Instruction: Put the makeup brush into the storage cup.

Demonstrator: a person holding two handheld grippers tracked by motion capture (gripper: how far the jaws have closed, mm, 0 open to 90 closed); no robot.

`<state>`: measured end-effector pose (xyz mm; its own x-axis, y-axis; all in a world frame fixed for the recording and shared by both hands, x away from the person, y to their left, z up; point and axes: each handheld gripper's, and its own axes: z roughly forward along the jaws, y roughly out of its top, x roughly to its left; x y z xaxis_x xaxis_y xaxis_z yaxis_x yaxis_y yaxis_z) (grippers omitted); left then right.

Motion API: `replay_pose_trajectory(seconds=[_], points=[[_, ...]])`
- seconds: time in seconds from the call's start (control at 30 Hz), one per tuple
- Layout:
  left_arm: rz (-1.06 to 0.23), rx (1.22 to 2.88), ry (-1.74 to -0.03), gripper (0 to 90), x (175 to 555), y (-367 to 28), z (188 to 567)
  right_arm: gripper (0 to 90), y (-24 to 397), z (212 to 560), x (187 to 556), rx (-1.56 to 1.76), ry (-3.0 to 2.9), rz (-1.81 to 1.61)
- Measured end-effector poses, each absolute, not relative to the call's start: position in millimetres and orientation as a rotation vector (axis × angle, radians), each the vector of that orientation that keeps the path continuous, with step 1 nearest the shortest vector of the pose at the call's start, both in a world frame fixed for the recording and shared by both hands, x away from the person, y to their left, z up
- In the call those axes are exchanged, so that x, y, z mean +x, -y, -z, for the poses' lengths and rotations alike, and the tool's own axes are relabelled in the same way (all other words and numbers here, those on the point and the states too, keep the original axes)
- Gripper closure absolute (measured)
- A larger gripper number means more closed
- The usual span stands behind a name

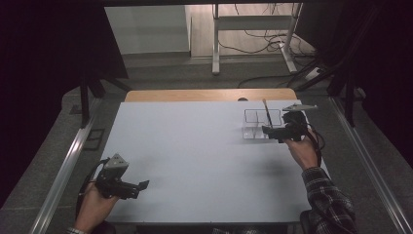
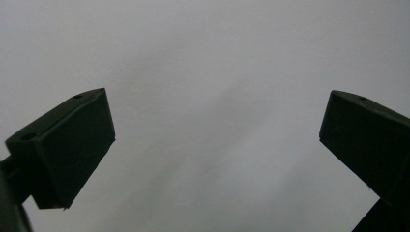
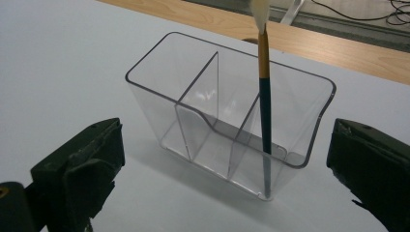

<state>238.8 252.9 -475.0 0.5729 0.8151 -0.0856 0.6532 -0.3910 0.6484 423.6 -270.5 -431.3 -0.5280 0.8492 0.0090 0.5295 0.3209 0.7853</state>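
Observation:
A clear plastic organiser [image 1: 255, 125] with inner dividers stands on the pale mat at the far right. A brush [image 1: 267, 113] stands upright in its right end, white tip up. In the right gripper view the brush [image 3: 264, 104] has a dark handle and an orange band, and it leans against the organiser [image 3: 193, 104] wall. My right gripper [image 1: 271, 131] sits just in front of the organiser, and its jaws [image 3: 225, 139] are open, flanking it without touching. My left gripper [image 1: 141, 187] rests near the front left corner, open [image 2: 217, 116] over bare mat.
The pale mat [image 1: 195, 156] covers most of the table, with a wooden strip [image 1: 195, 95] showing at the far edge. Beyond it are a white desk frame [image 1: 253, 22] and loose cables [image 1: 272, 44] on the floor. Metal rails [image 1: 63, 165] run along both sides.

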Motion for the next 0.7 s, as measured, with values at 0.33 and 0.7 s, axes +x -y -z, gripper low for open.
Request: replay_pose_trajectory(seconds=[0.33,0.7], points=[[-0.325,2.145,-1.174,0.0,238.5,-254.1,474.5,0.0,265.4,431.7,409.3,1.195,-2.217,-1.07],[-0.31,2.153,-1.175,0.0,239.1,-254.6,475.2,0.0,262.9,435.2,395.2,1.189,-2.255,-1.063]])
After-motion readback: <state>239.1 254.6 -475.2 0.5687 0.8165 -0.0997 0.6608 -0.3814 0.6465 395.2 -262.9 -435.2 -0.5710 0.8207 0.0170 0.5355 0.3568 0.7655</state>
